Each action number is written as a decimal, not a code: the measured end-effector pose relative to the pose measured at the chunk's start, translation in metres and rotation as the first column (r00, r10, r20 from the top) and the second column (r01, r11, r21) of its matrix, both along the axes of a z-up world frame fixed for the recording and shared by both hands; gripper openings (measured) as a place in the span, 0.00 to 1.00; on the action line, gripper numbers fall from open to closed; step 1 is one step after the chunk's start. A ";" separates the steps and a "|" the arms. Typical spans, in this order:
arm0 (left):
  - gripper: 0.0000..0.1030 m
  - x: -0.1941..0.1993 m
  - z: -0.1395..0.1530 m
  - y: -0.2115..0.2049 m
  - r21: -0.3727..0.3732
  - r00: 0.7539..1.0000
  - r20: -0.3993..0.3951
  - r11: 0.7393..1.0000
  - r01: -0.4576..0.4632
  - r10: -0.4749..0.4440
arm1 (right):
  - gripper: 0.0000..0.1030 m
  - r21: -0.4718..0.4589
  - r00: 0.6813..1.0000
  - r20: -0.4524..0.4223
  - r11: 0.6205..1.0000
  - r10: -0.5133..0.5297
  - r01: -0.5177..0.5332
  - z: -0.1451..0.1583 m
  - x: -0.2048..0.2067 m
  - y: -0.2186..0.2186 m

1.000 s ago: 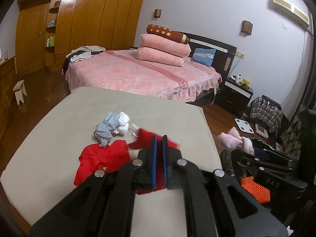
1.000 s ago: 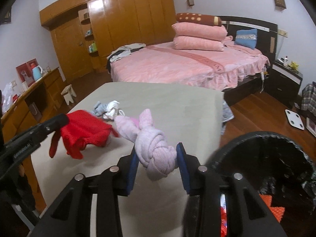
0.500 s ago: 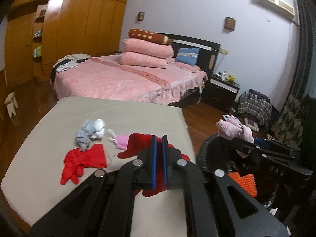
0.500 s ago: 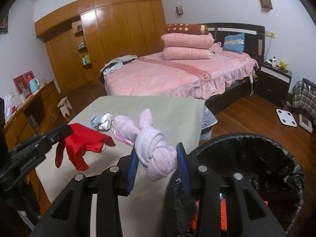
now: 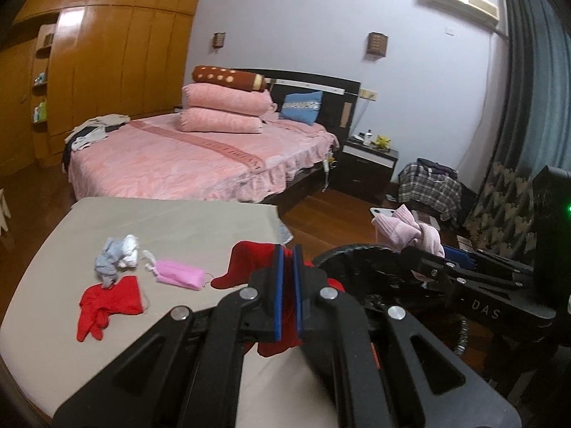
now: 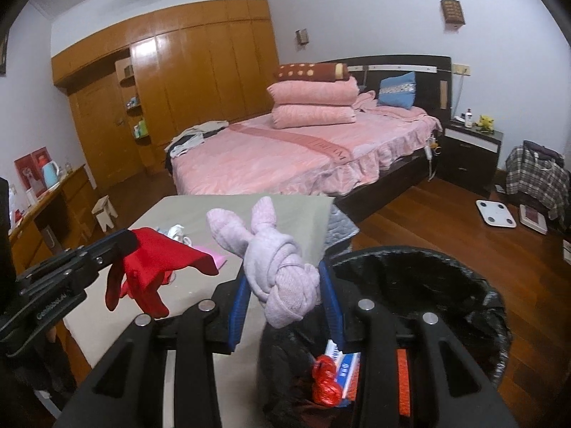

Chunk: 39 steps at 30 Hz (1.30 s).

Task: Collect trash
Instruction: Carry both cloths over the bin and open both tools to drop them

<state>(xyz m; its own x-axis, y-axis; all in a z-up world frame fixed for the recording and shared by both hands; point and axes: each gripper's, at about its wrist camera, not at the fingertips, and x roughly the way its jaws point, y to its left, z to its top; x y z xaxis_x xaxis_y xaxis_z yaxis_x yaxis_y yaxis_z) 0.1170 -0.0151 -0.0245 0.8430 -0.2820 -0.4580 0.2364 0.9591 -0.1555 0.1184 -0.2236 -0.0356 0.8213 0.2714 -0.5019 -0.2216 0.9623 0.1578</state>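
We have carried both loads from table (image 5: pixel 171 224) to bin (image 6: pixel 421 267), left gripper (image 5: pixel 287 287) pinching the red glove (image 5: pixel 249 260), right gripper (image 6: pixel 285 306) the knotted pink sock (image 6: pixel 282 271), ready to drop.

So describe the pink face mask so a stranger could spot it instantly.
Start at the grey table in front of the pink bed. The pink face mask lies flat there, between a grey-white sock bundle and a red glove. It is the only flat pink rectangle with ear loops.
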 end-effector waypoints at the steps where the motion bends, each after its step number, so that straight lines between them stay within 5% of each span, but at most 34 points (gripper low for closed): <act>1: 0.04 -0.001 0.001 -0.007 0.004 1.000 0.003 1.000 0.014 -0.014 | 0.37 0.000 1.000 0.002 1.000 -0.007 0.007 0.000 -0.001 -0.004; 27: 0.04 0.031 -0.034 -0.147 0.061 0.958 -0.041 0.956 0.287 -0.285 | 0.37 -0.045 0.969 -0.028 0.969 -0.246 0.245 -0.027 -0.012 -0.117; 30: 0.15 0.037 -0.038 -0.157 0.054 0.946 -0.064 0.945 0.322 -0.319 | 0.42 -0.049 0.963 -0.037 0.963 -0.265 0.263 -0.034 -0.008 -0.126; 31: 0.38 0.038 -0.041 -0.159 0.055 0.947 -0.070 0.946 0.318 -0.314 | 0.42 -0.048 0.962 -0.044 0.962 -0.269 0.267 -0.035 -0.007 -0.129; 33: 0.56 0.039 -0.043 -0.158 0.039 0.949 -0.070 0.950 0.310 -0.307 | 0.45 -0.042 0.958 -0.054 0.959 -0.282 0.280 -0.036 -0.004 -0.135; 39: 0.69 0.037 -0.042 -0.142 0.055 0.963 -0.071 0.963 0.265 -0.261 | 0.80 -0.042 0.954 -0.024 0.954 -0.298 0.297 -0.033 -0.015 -0.137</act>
